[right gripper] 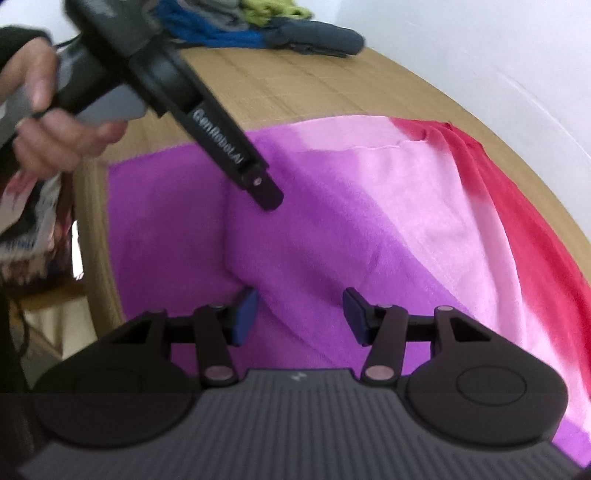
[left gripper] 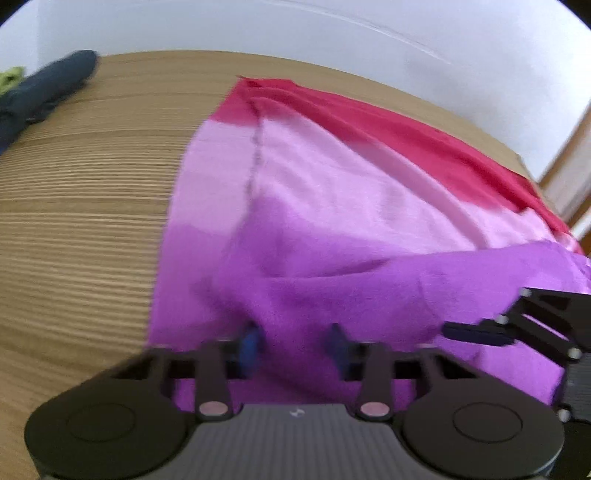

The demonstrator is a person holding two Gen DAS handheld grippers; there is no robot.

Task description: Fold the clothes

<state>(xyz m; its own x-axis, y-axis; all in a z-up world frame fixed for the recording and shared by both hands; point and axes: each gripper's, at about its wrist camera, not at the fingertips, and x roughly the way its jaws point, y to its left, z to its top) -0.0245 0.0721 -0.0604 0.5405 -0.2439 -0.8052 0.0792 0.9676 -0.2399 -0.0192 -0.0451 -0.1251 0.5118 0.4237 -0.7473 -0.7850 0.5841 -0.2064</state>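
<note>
A fleece cloth [left gripper: 332, 206] banded purple, pale pink and red lies rumpled on the wooden table [left gripper: 74, 221]. My left gripper [left gripper: 295, 347] is down on the purple end, and a bunched ridge of purple fabric fills the space between its blue pads, which press on it. The right wrist view shows the same left gripper [right gripper: 267, 195] side-on, tip on the purple band [right gripper: 177, 221], held by a person's hand [right gripper: 48, 122]. My right gripper [right gripper: 299, 317] hovers open over the purple fabric nearer the front, nothing clamped. It shows again as the right gripper [left gripper: 476, 332] at the edge of the left wrist view.
A dark grey garment [left gripper: 48, 92] and a green one [left gripper: 11, 77] lie at the table's far left; the same pile [right gripper: 258, 26] includes blue cloth. A white wall stands behind. The table edge [right gripper: 92, 240] drops off at left, with clutter below it.
</note>
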